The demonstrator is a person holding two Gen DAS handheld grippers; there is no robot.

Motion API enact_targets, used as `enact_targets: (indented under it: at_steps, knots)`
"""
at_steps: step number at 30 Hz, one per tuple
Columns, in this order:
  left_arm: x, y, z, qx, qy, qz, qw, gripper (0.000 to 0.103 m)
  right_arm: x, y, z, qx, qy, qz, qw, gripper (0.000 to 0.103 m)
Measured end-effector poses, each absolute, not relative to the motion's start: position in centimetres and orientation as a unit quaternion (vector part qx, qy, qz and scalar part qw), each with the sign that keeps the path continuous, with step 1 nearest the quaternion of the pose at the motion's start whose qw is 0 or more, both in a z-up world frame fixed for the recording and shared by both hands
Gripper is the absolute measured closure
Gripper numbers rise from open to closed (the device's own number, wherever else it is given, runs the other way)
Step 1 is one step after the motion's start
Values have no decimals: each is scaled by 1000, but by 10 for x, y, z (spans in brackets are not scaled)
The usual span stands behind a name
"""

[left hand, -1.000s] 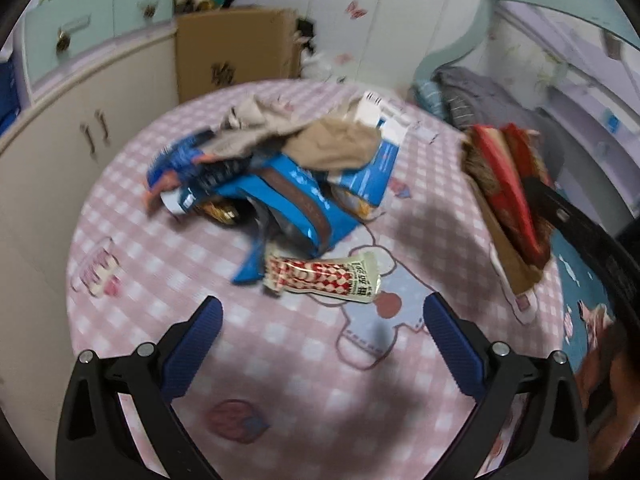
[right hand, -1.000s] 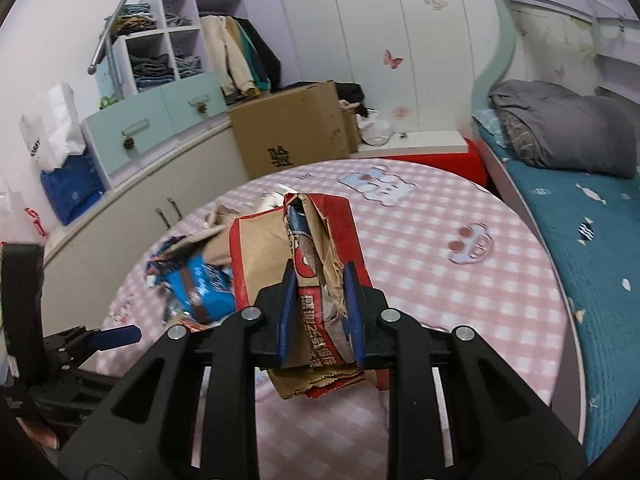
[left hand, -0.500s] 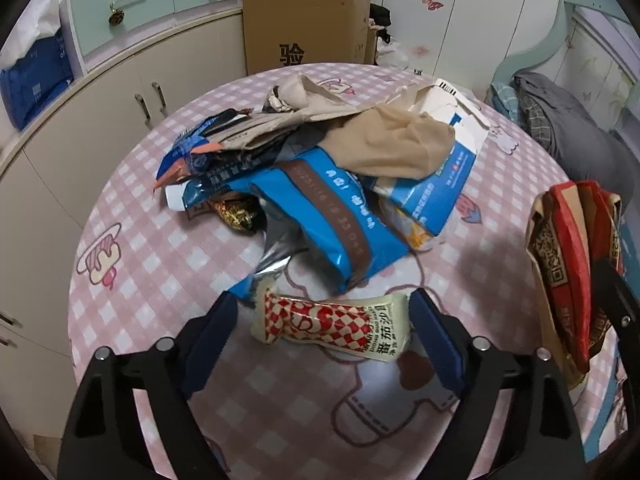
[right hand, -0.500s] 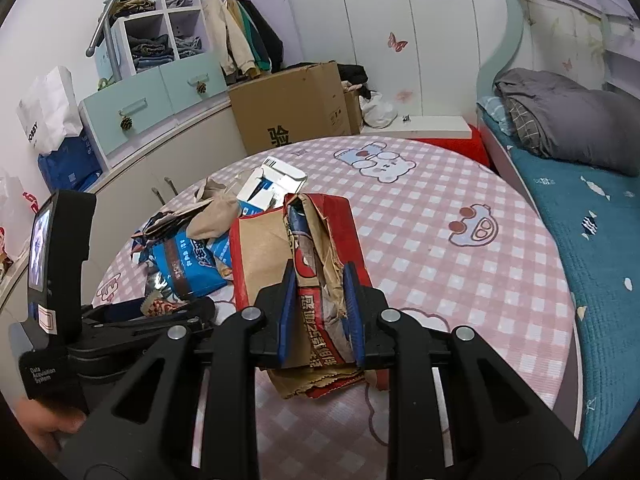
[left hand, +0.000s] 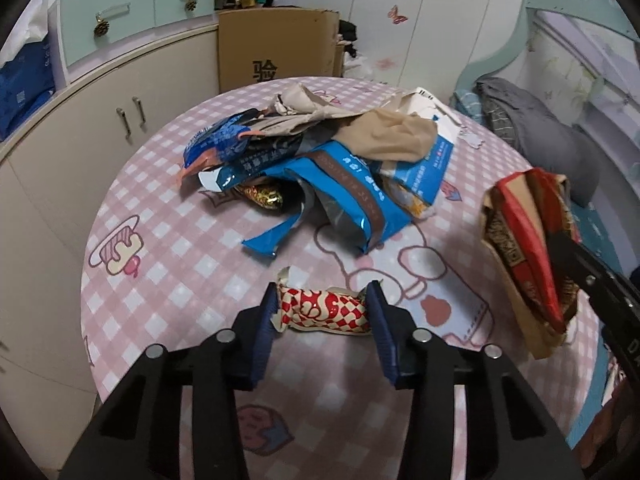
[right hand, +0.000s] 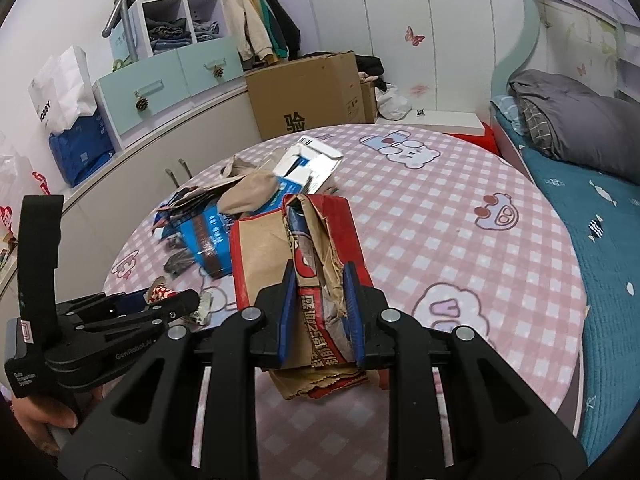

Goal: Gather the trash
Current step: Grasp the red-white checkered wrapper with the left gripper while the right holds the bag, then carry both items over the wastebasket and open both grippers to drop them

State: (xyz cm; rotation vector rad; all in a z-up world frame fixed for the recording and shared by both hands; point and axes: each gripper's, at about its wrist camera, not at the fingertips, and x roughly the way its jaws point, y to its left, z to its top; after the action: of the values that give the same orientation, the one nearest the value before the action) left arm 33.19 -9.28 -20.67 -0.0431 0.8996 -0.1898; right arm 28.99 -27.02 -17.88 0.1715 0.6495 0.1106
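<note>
Both tools clamped, left tool (left hand: 322, 312) on checkered wrapper (left hand: 323, 313) (crumpled), right tool (right hand: 320, 312) on paper bag (right hand: 304, 256)

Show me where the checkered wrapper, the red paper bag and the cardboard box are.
checkered wrapper (left hand: 323, 311), left wrist view, middle of its red-and-white face.
red paper bag (right hand: 264, 256), right wrist view, brown front panel.
cardboard box (left hand: 276, 44), left wrist view, front face above the printed character.
</note>
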Motion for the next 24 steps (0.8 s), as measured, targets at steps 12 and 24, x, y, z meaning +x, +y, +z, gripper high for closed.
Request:
enact_targets:
  at_steps: [12, 24]
  knots:
    - [296, -32, -189, -65, 400, -108, 908, 63, 275, -205, -166, 56, 316, 94, 942, 80]
    - [239, 178, -203, -121, 384, 72, 913, 63, 283, 7, -169, -9, 337, 279, 899, 80]
